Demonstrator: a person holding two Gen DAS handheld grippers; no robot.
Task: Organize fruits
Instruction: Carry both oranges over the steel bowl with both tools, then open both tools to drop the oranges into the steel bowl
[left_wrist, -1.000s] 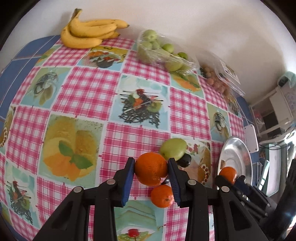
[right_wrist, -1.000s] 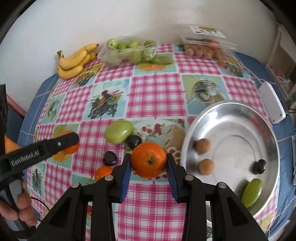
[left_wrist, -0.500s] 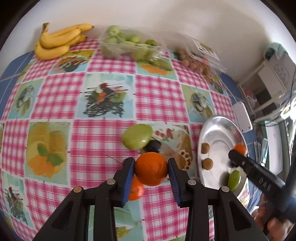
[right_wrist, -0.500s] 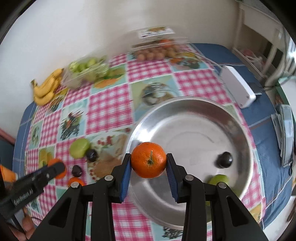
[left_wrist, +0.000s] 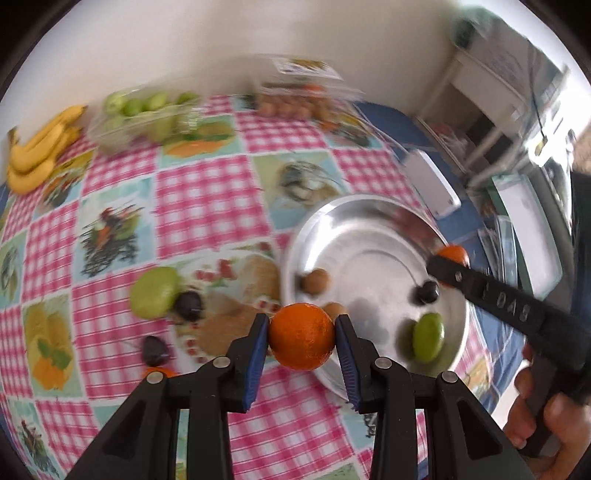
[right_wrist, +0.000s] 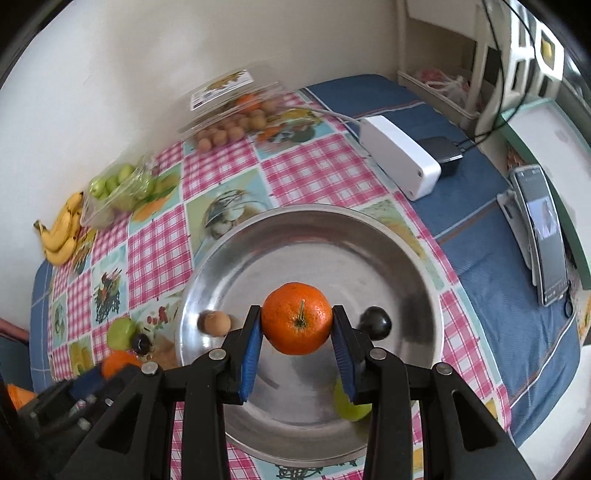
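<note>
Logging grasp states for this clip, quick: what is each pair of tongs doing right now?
Left tongs: shut on an orange.
Right tongs: shut on another orange, over the metal bowl.

A home dining corner: a table (right_wrist: 325, 166) with a pink checked, food-printed tablecloth (left_wrist: 207, 192) pushed against a plain wall (right_wrist: 110, 74). Bananas (left_wrist: 37, 155) and packaged fruit lie along its far edge; a propped phone (right_wrist: 546, 236) stands near its right edge.

What you can't make out

Your left view smears the clear plastic tub of small brown fruits (left_wrist: 295, 105); the black gripper finger (right_wrist: 354, 369) hides half the green fruit (right_wrist: 351, 408) from your right.
</note>
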